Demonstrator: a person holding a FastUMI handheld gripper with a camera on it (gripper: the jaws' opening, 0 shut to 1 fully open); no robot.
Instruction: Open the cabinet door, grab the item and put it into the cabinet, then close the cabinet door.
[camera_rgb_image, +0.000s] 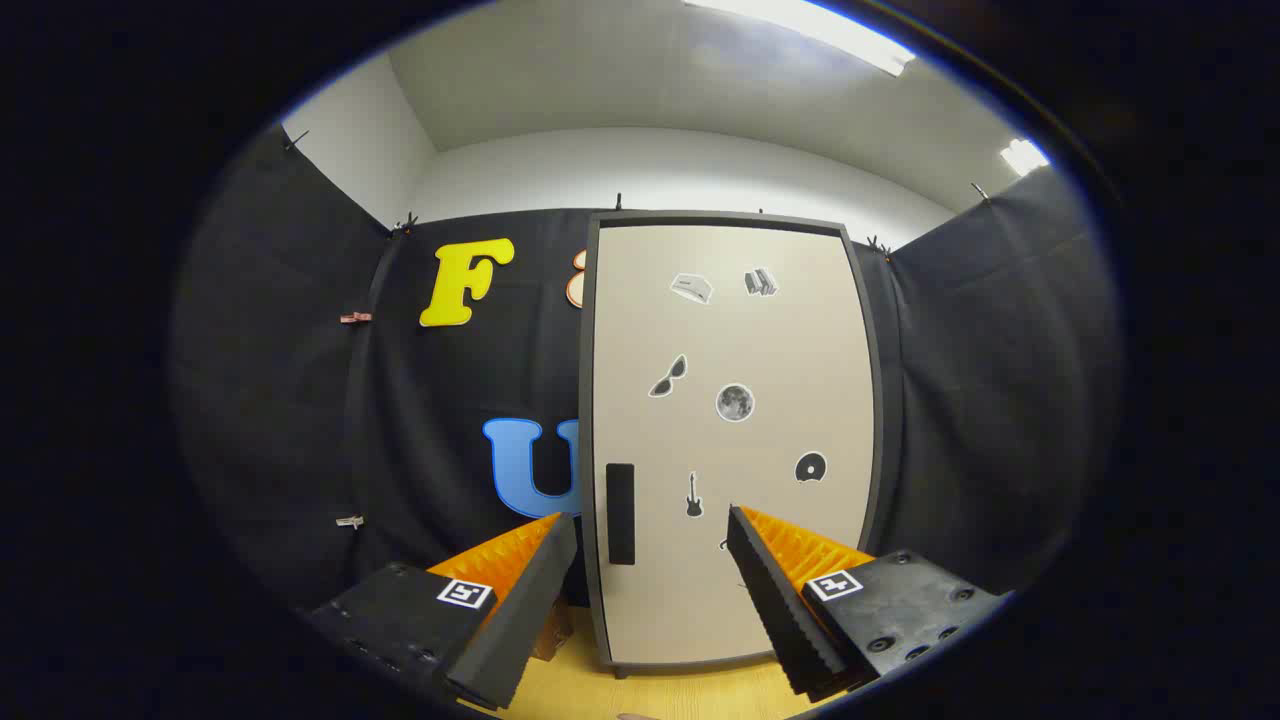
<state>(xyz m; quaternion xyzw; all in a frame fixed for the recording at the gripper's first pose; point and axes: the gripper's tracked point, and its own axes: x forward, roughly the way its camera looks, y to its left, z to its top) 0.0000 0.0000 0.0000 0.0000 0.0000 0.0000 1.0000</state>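
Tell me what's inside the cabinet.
Can't tell: the cabinet door is closed, covering the interior. Only its stickers and black handle show. The open claw holds nothing.

Cabinet door (735, 440) shut: interior hidden. Small stickers (735, 402) on door too small to tell. Brown object (553, 632) behind left finger (520, 610) mostly hidden, unidentifiable.

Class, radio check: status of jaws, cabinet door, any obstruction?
Gripper jaws open, empty. Cabinet door shut, black handle just ahead between the jaws. Nothing in the way.
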